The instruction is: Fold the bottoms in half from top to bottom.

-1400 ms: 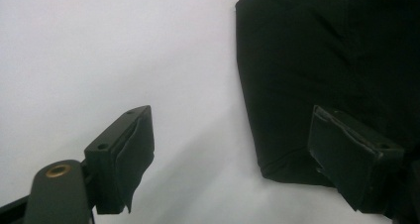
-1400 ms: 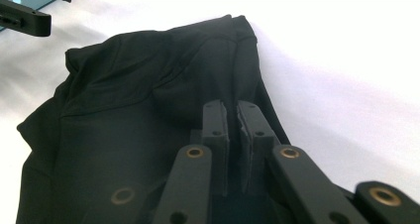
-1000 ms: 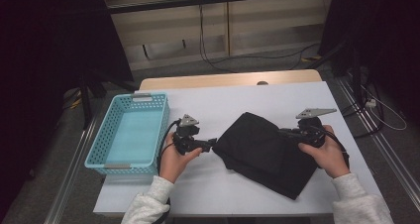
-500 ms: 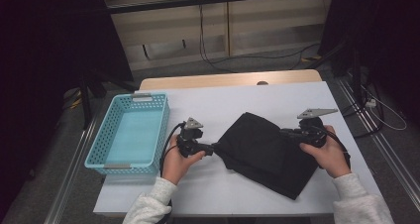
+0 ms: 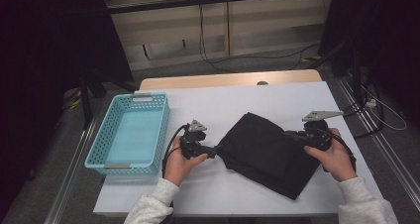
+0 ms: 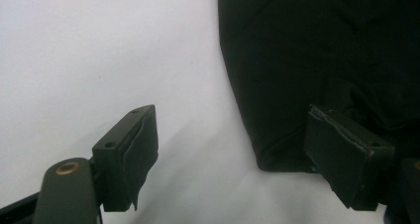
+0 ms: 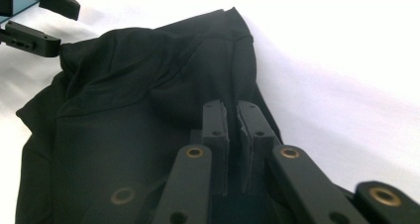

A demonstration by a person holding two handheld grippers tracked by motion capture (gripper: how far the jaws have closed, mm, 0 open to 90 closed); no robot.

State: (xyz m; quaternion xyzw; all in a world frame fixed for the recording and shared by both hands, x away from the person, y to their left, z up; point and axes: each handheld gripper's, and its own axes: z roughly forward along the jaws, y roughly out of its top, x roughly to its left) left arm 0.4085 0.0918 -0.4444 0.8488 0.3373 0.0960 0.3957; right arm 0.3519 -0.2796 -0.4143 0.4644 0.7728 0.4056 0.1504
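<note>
One basket (image 5: 130, 135): empty | left tool (image 6: 233, 154) apart | right tool (image 7: 234, 135) clamps black cloth (image 5: 267, 152)

**Black cloth, folded up on the white table**

The black cloth (image 5: 270, 152) is a soft, matte piece folded into a rough rectangle, lying flat but skewed diagonally. Its near-left corner sits between the left gripper (image 5: 210, 151) jaws, and its right edge is pinched by the right gripper (image 5: 292, 136).

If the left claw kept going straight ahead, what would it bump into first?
Probably the folded black cloth. The left claw points right at its near edge, jaws open, having just been closing a little. One jaw already sits beside the cloth's corner; contact is hard to judge.
</note>
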